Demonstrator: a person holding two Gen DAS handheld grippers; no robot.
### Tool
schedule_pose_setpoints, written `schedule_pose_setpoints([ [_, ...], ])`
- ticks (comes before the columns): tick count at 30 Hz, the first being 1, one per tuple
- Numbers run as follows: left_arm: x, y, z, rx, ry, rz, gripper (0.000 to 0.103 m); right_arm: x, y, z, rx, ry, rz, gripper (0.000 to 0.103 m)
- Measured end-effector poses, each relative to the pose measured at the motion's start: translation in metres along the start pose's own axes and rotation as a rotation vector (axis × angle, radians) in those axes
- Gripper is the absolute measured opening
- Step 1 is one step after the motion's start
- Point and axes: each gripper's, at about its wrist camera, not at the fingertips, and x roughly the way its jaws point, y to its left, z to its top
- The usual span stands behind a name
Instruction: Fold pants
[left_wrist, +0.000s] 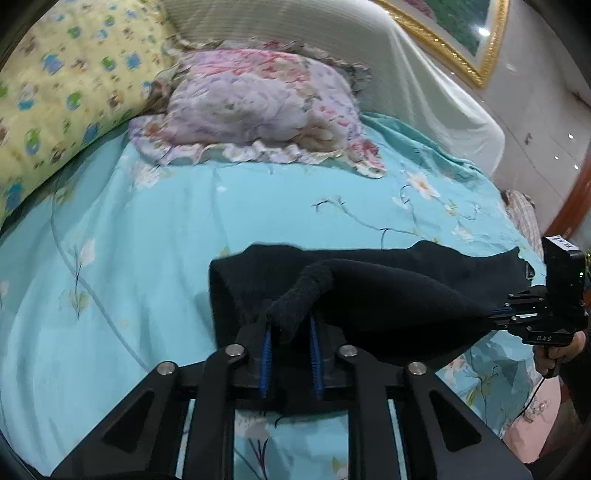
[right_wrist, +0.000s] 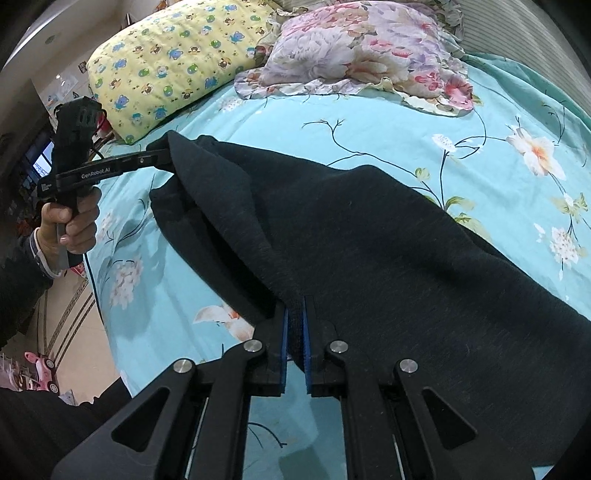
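Note:
Dark pants (left_wrist: 388, 288) lie stretched across the turquoise flowered bed sheet (left_wrist: 166, 240). In the left wrist view my left gripper (left_wrist: 291, 328) has its blue pads (left_wrist: 266, 347) apart, and a rolled edge of the pants lies loosely between them. My right gripper (left_wrist: 496, 317), held by a hand at the right edge, pinches the other end. In the right wrist view my right gripper (right_wrist: 295, 321) is shut on a fold of the pants (right_wrist: 369, 240). My left gripper (right_wrist: 164, 157) sits at the far corner of the cloth, its tips hidden by the fabric.
A yellow cartoon-print pillow (left_wrist: 62, 103) and a pink-and-purple flowered pillow (left_wrist: 258, 107) lie at the head of the bed. A gold-framed picture (left_wrist: 461, 40) hangs on the wall. The bed's near edge drops to a tiled floor (right_wrist: 70, 314) with a pink toy car (right_wrist: 42, 371).

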Motion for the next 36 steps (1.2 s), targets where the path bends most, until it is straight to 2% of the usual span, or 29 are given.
schedule_pose_setpoints([
  [4, -0.004, 0.007, -0.011, -0.043, 0.013, 0.034, 0.029, 0.001, 0.002, -0.001, 0.012, 0.006, 0.001, 0.014],
  [6, -0.009, 0.010, -0.017, -0.078, 0.015, 0.047, 0.030, 0.000, 0.002, -0.002, 0.016, 0.005, -0.001, 0.028],
  [8, -0.015, 0.014, -0.022, -0.118, 0.017, 0.059, 0.036, -0.003, 0.004, -0.002, 0.015, -0.008, -0.009, 0.041],
  [9, -0.018, 0.015, -0.024, -0.132, 0.014, 0.065, 0.041, -0.005, 0.004, -0.002, 0.014, -0.017, -0.010, 0.043],
  [12, -0.030, 0.016, -0.030, -0.182, -0.004, 0.066, 0.057, -0.013, 0.003, -0.002, 0.028, -0.041, 0.005, 0.043],
  [18, -0.046, 0.016, -0.033, -0.313, -0.029, 0.021, 0.063, -0.025, -0.002, 0.001, 0.074, -0.085, 0.026, 0.044],
  [25, -0.044, 0.010, -0.037, -0.397, 0.001, 0.029, 0.066, -0.028, -0.007, 0.008, 0.106, -0.104, 0.046, 0.045],
  [33, -0.034, 0.018, -0.051, -0.550, 0.052, -0.020, 0.066, -0.028, -0.015, 0.018, 0.151, -0.128, 0.065, 0.049],
  [36, -0.028, 0.018, -0.053, -0.577, 0.075, -0.003, 0.066, -0.027, -0.020, 0.024, 0.167, -0.135, 0.073, 0.049],
])
